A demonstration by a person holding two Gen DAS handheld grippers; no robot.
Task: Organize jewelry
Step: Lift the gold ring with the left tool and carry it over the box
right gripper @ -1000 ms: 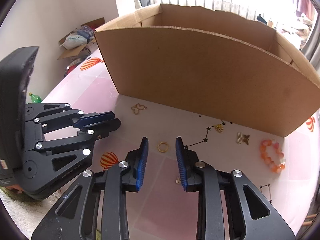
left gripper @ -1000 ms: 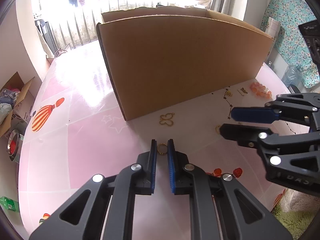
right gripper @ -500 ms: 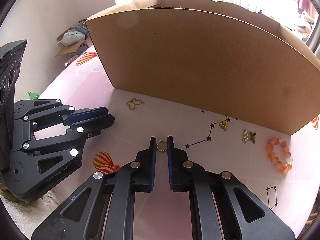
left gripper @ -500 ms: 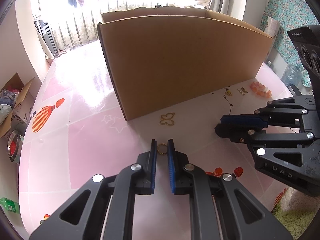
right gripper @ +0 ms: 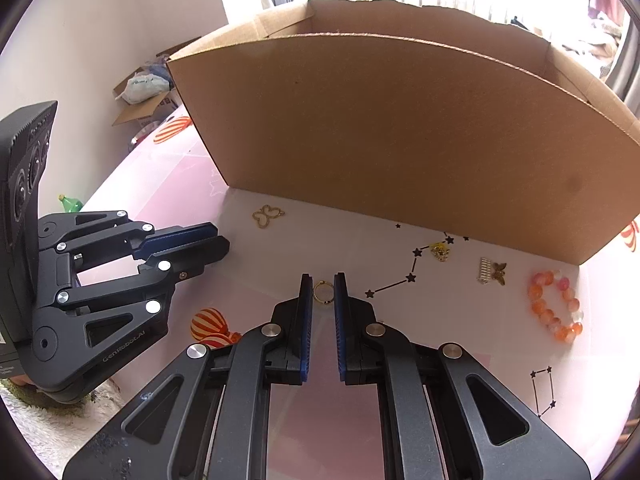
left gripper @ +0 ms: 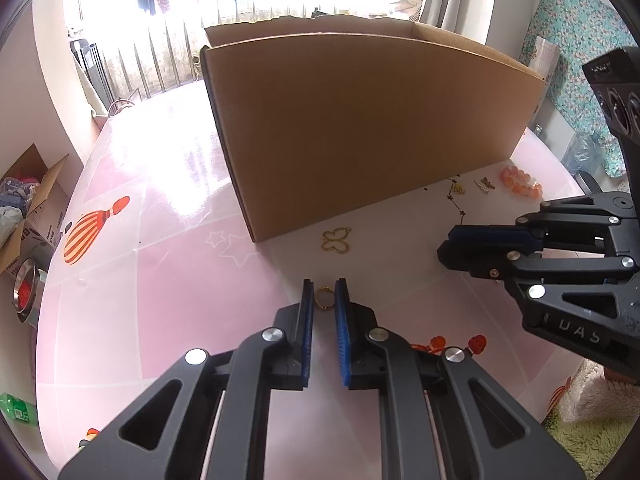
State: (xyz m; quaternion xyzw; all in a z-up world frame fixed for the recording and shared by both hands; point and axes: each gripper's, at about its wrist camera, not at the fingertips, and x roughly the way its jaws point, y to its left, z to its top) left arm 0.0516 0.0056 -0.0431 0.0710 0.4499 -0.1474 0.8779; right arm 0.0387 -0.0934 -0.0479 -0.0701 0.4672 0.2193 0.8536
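Each of the 2 grippers, left gripper [left gripper: 325, 295] and right gripper [right gripper: 323, 289], has its jaws narrowed onto a small gold hoop earring [left gripper: 323, 298] [right gripper: 323, 293] pinched between the tips, so lift both gently, straight up over the tall brown cardboard box [right gripper: 400, 140] ahead, without loosening

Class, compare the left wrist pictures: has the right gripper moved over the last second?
Yes. Against the fixed cardboard box and butterfly charm, the right gripper has dropped lower in the view, its jaws now shut on a small gold ring.
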